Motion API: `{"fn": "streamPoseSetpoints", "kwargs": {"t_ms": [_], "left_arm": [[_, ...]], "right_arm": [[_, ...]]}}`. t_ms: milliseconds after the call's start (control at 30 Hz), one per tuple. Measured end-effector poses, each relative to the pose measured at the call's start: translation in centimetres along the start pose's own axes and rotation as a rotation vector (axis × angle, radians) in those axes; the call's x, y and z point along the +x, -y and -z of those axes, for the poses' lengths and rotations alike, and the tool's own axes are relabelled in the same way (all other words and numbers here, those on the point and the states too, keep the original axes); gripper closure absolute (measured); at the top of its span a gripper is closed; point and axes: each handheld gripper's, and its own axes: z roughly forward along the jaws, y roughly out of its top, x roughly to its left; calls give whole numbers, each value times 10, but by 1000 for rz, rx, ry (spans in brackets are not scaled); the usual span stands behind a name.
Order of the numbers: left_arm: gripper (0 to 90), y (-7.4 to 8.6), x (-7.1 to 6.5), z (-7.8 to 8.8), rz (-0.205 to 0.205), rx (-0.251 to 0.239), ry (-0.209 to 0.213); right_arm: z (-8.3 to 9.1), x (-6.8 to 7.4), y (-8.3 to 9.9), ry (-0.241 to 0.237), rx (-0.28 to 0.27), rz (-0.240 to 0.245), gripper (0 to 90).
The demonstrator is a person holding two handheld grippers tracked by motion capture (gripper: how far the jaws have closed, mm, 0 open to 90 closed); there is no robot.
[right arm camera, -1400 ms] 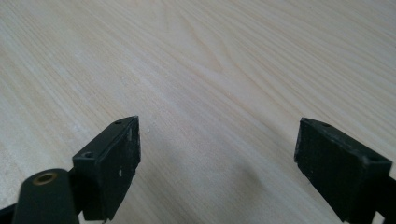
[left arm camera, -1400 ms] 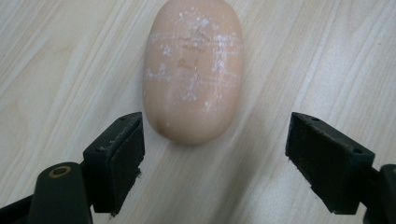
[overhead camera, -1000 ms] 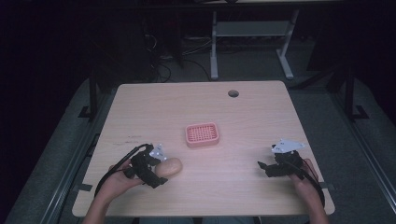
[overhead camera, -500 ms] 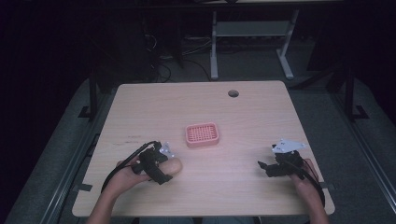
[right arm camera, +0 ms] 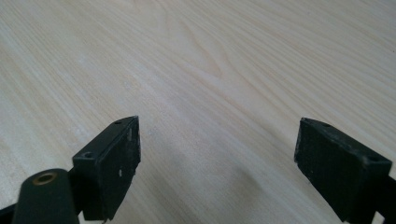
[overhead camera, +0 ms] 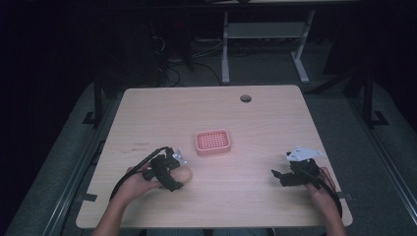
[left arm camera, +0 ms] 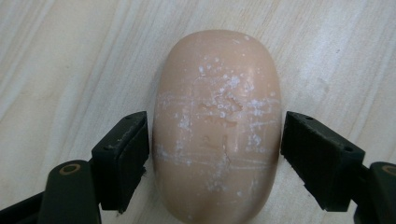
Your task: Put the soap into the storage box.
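On the wooden desk (overhead camera: 265, 123), reading from left to right: your left tool (overhead camera: 173, 173) lies low near the front-left corner, tipped on its side, its jaws straddling a tan, oval bar of soap (left arm camera: 217, 126) that rests on the desk. In the left gripper view the jaws stand just beside the bar's two flanks; the left jaw may touch it, though a thin gap seems to remain at each side, so the grip is not closed. The bar's surface shows pale scuffs and specks. Behind it, near the desk's middle, sits a pink slotted soap dish (overhead camera: 213, 142). Your right tool (overhead camera: 278, 174) rests near the front-right corner, jaws wide apart over bare wood, holding nothing.
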Motion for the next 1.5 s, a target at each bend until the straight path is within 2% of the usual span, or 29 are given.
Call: {"fn": "streamPoseSetpoints", "kwargs": {"t_ms": [133, 433, 667, 700, 1000, 1200, 1500], "left_arm": [[270, -2, 0, -2, -8, 14, 0], [316, -4, 4, -2, 10, 9, 29], [321, -6, 3, -2, -9, 19, 21], [321, -6, 3, -1, 2, 9, 27], [322, -12, 3, 6, -9, -7, 20], [321, -17, 7, 13, -9, -23, 23], [321, -21, 14, 20, -15, -20, 23]], "right_arm": [[0, 0, 0, 0, -2, 2, 139], [0, -1, 0, -3, -9, -1, 139], [1, -1, 0, -5, -16, -12, 139], [1, -1, 0, -6, -19, -15, 139], [2, -1, -1, -6, -25, -17, 139], [2, -1, -1, -7, -29, -19, 139], [2, 0, -1, -8, -37, -20, 139]]}}
